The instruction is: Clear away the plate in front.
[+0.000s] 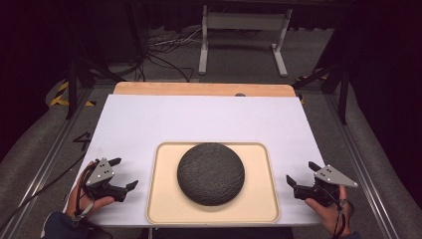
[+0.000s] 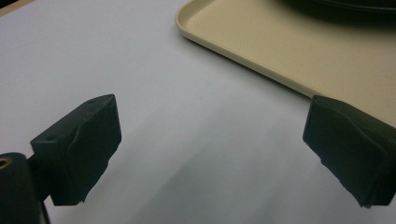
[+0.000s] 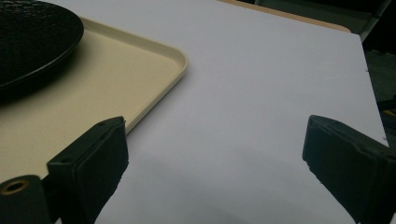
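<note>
A round black textured plate (image 1: 211,173) rests on a beige tray (image 1: 164,199) at the near middle of the white table top. My left gripper (image 1: 123,174) sits just left of the tray, open, nothing between its jaws. In the left gripper view the left gripper (image 2: 210,149) hovers over bare white surface, with the tray's corner (image 2: 243,37) ahead to the right. My right gripper (image 1: 298,173) stands open just right of the tray. The right gripper view has the right gripper (image 3: 215,163) above the white surface, the tray (image 3: 116,84) and the plate (image 3: 32,37) to its left.
The white sheet (image 1: 199,119) covers a wooden table whose far edge (image 1: 204,88) shows as a strip. Beyond it, on the floor, stand a white metal frame (image 1: 244,35) and loose cables (image 1: 164,55). Aluminium rails run along both table sides.
</note>
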### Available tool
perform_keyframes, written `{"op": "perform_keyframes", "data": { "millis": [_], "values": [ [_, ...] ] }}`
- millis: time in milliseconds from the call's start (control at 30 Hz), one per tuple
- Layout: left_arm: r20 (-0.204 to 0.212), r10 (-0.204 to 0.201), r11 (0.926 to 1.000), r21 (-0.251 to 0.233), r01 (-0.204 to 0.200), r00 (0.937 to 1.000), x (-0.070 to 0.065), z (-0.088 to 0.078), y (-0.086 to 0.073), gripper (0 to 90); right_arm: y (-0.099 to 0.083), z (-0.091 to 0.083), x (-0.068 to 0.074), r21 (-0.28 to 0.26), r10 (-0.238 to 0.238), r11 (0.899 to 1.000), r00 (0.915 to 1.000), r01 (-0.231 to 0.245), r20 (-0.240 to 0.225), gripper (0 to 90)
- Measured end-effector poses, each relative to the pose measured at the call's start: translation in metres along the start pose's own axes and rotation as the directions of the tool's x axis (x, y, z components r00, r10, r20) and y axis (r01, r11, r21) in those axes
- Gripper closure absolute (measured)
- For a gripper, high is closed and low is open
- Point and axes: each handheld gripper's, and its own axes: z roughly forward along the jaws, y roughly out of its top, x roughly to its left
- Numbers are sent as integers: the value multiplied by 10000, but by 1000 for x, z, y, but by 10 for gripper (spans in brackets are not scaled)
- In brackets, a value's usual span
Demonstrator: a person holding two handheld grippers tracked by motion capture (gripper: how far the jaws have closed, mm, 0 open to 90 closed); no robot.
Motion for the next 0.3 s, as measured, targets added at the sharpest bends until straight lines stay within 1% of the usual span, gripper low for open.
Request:
{"op": "perform_keyframes", "data": {
  "millis": [300],
  "values": [
    [-17, 96, 9999, 45, -96, 10000, 0, 3, 2, 53, -1, -1, -2, -14, 83, 10000, 10000, -83, 8, 74]
  ]
}}
